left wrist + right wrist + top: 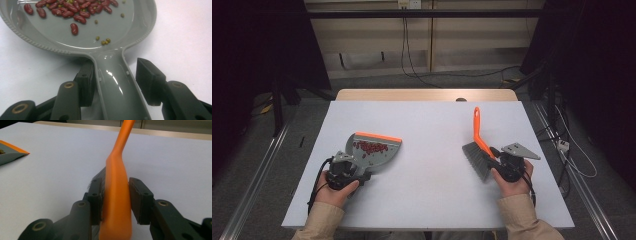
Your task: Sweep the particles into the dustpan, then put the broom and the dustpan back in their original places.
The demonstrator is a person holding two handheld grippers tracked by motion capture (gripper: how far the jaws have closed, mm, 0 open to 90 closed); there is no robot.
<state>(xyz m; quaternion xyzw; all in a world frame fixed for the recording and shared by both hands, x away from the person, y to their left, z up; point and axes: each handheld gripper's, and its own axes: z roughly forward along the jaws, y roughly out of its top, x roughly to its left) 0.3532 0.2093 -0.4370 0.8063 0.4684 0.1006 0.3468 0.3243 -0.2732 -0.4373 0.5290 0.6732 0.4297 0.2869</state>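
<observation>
Two sleeved forearms enter the high view at 6 o'clock, each hand holding a set of tongs on the pale desk (432, 200).

Left tongs (354, 167), at about 8 o'clock on the desk: jaws straddle the handle of the grey dustpan (373, 150). In the left gripper view (113, 82) one pad lies against the handle's side, the other stands clear with a gap of desk showing. Grip released; handle between the jaws, not pinched. Dustpan lies flat on the desk, orange lip pointing toward 1 o'clock. Red beans (72, 10) heaped near the lip, with a few small green beans (105, 41) loose near the handle root.

Right tongs (494, 156), at about 4 o'clock on the desk: jaws on either side of the orange brush (477, 135). In the right gripper view (115, 202) one pad touches the orange back, the other shows a thin gap. Loosened, barely parted. Brush handle points to 12 o'clock, grey bristles (475, 157) down toward 7 o'clock, resting on the desk.

Dustpan and brush well apart.
</observation>
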